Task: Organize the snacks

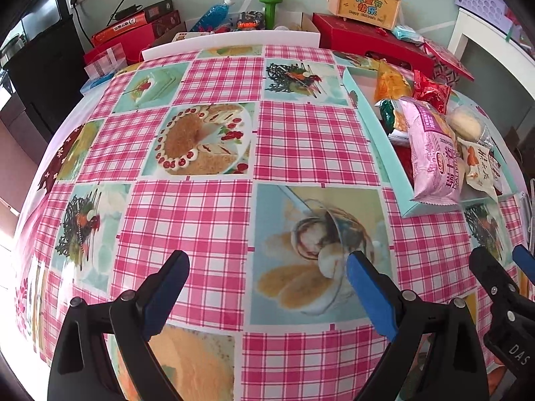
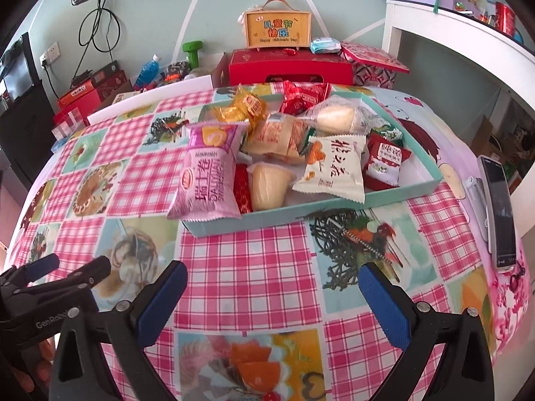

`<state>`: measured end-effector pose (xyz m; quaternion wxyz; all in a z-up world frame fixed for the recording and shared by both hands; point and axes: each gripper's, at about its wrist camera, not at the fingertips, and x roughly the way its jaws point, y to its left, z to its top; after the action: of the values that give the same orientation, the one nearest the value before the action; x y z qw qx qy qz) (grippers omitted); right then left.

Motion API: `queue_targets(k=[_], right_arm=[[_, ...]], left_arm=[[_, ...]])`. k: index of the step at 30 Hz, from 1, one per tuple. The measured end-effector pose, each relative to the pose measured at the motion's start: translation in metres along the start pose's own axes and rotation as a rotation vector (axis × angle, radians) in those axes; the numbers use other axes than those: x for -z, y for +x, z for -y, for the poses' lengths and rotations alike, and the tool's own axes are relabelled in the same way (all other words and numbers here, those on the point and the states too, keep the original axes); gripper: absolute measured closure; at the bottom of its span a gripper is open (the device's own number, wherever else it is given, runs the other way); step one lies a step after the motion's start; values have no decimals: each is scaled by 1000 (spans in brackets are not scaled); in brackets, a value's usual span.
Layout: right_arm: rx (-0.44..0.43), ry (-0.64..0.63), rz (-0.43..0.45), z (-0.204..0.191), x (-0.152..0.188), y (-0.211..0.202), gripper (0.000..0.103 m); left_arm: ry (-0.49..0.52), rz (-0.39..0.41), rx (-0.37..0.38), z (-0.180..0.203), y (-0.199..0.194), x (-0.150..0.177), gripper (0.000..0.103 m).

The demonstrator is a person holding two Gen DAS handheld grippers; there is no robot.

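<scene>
A teal tray (image 2: pixel 267 218) (image 1: pixel 378 140) sits on the checked tablecloth, piled with snacks. A pink roll pack (image 2: pixel 210 173) (image 1: pixel 431 153) overhangs its front left corner. Beside it lie a jelly cup (image 2: pixel 267 187), a white pack (image 2: pixel 334 167), a red pack (image 2: pixel 384 163), a wrapped bun (image 2: pixel 334 118) and yellow packs (image 2: pixel 250 105). My left gripper (image 1: pixel 267 262) (image 2: pixel 77 264) hovers open over bare cloth, left of the tray. My right gripper (image 2: pixel 272 270) (image 1: pixel 501 257) is open too, in front of the tray, with nothing between its fingers.
A phone (image 2: pixel 501 207) lies near the table's right edge. Behind the table stand a red gift box (image 2: pixel 291 67), an orange carry box (image 2: pixel 277 28) and a white foam board (image 1: pixel 230 41). A white shelf (image 2: pixel 434 33) rises at the right.
</scene>
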<state>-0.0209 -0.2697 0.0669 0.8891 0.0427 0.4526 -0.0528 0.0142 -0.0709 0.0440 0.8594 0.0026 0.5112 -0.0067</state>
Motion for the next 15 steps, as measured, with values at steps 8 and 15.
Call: queue_targets(k=[8, 15], right_arm=[[1, -9, -11, -2, -1, 11, 0], [13, -7, 3, -2, -4, 13, 0]], left_arm=[[-6, -15, 13, -3, 13, -3, 8], [-24, -21, 17, -10, 22, -6, 8]])
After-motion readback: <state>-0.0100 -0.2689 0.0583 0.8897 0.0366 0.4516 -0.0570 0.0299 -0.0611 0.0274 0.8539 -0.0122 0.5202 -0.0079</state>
